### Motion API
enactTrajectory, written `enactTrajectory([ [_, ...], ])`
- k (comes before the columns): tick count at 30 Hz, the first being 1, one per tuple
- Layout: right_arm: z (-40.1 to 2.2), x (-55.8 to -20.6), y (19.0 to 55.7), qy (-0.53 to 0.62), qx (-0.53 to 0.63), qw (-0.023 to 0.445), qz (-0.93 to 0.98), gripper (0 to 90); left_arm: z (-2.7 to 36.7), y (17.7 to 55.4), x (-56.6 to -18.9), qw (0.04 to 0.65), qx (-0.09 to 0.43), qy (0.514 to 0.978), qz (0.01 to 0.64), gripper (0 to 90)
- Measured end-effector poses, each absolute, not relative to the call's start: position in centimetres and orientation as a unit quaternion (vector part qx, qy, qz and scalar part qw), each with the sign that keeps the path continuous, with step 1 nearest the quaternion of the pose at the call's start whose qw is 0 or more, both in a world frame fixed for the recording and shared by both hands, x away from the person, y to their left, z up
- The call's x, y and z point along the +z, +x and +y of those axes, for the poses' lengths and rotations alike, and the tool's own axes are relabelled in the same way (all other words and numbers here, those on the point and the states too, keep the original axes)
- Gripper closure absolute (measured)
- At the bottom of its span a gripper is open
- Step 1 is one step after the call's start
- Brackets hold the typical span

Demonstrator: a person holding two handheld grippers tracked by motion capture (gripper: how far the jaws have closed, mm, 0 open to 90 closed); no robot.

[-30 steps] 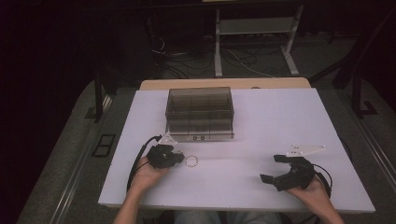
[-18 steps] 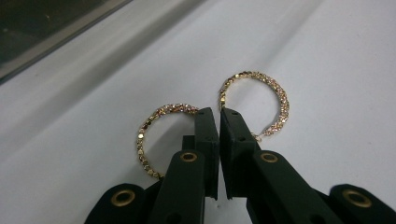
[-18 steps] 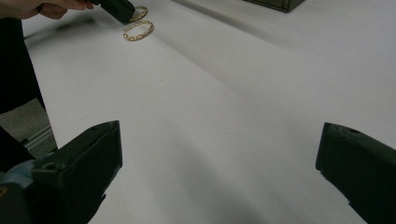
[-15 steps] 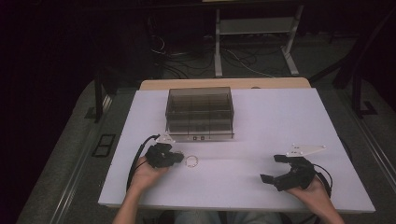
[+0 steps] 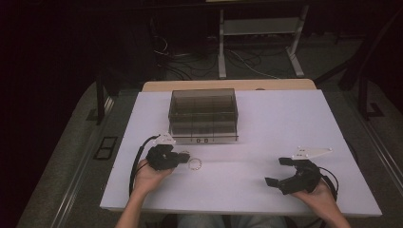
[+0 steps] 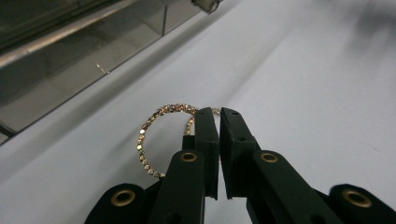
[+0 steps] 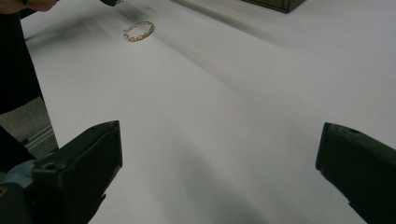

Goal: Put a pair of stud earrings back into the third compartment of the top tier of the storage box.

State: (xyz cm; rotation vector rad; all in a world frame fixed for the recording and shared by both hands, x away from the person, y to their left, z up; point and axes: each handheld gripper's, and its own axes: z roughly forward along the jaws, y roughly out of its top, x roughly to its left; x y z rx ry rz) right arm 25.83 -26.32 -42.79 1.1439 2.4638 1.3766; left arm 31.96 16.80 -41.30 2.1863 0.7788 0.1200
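Observation:
A gold chain bracelet [image 5: 190, 164] lies on the white table [image 5: 271, 128], just in front of the smoked plastic drawer box [image 5: 203, 112]. My left gripper [image 5: 187, 158] points right with its jaws together at the bracelet's near edge. In the left gripper view the left gripper [image 6: 218, 112] is shut on the bracelet [image 6: 142, 140]. The chain runs in between the tips and the loop hangs out to the left. My right gripper [image 5: 275, 171] rests open at the front right of the table with nothing between its jaws. The right gripper view has the bracelet [image 7: 135, 35] far off past my right gripper [image 7: 219, 140].
The drawer box [image 6: 70, 60] stands at the table's back middle, close to the left gripper. Cables trail from both grippers along the front edge. Behind the table are a wooden edge, floor cables and a metal stand.

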Motion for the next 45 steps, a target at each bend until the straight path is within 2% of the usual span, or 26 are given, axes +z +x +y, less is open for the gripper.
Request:
enactTrajectory([
  [27, -26.6, -42.7, 25.7, 0.378, 0.454, 0.051, 0.805, 0.0, 15.8, 30.9, -37.1, 0.439, 0.029, 0.860, 0.259, 85.2],
  [45, -27.5, -42.3, 25.6, 0.381, 0.464, 0.054, 0.798, 0.0, 13.4, 31.5, -34.8, 0.439, 0.030, 0.866, 0.236, 85.2],
])
